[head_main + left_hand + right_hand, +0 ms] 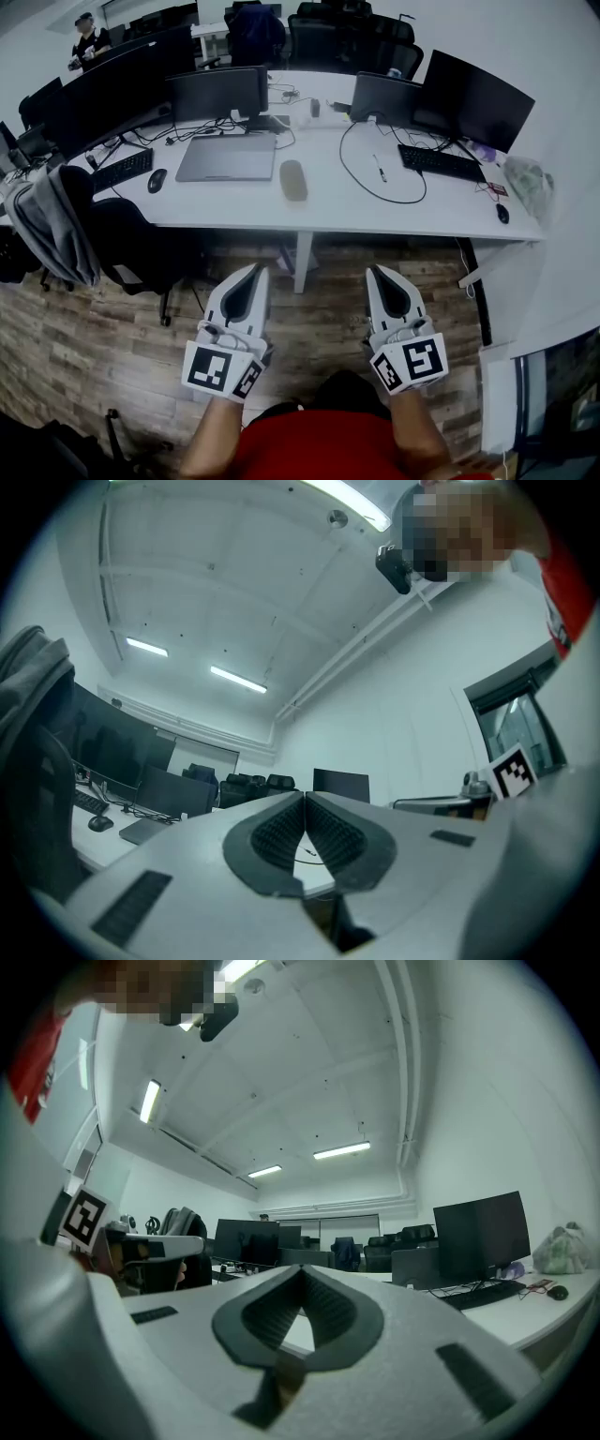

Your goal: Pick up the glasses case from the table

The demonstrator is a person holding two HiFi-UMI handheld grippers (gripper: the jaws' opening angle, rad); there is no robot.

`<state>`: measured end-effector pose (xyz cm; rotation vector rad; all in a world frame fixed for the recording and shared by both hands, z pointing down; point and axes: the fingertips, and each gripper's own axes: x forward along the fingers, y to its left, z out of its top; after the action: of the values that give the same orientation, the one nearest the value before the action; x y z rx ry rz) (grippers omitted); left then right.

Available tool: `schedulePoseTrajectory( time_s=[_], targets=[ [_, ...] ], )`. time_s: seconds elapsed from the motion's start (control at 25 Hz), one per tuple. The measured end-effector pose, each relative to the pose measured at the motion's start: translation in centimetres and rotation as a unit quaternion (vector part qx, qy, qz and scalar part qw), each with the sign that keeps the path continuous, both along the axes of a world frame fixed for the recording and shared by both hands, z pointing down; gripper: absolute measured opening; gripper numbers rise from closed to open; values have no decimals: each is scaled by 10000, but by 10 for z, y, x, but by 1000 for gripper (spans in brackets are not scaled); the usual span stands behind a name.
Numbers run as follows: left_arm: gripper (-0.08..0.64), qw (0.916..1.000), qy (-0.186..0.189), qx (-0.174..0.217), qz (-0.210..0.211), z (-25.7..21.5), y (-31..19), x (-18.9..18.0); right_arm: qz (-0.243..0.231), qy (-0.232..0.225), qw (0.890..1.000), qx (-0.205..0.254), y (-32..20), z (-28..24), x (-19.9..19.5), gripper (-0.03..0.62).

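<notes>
My left gripper (256, 271): nearest to me, low in the head view, pointing ahead over the floor. Its jaws are pressed together tip to tip with nothing between them.
My right gripper (376, 271): level with the left one and apart from it. Its jaws also meet at the tips and hold nothing.
Wooden floor (103, 347): lies under both grippers, so neither has reached the table's edge.
Office chair (141, 246): at the table's near side on my left, with a grey jacket (54, 220) draped over its back.
White table (412, 214): a long desk running across the view beyond the grippers.
Glasses case (293, 180): a grey oval lying flat on the table, just right of a closed grey laptop (226, 157). It is ahead of the gap between my grippers and well apart from both.
Near the case: a black mouse (157, 180) and a keyboard (123, 170) to the left, a looped black cable (375, 178) to the right.
Farther back: a row of dark monitors (217, 94), then more chairs.
Progress: I judge the task barely begun. The case is untouched and nothing is gripped.
Left to do: bring a gripper to the table, spread its jaws, close them on the case and lift it clear.
</notes>
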<state>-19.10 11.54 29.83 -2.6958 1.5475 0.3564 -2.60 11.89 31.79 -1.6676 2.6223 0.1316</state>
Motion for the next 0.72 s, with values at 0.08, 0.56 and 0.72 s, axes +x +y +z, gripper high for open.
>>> schedulePoseTrajectory(
  time_s=[0.08,0.56,0.72],
  targets=[
    [12,10000,16,-37,7,2,-11,-1,19,6,10000,-15,-9,0,0,5],
    [14,9987,-139,-356,-323,31,-135,22,-178,134,9997,99,-128,10,22,5],
    [14,9966,-238,-593,-513,43,-194,43,-314,176,9993,84,-185,11,44,5]
  ],
)
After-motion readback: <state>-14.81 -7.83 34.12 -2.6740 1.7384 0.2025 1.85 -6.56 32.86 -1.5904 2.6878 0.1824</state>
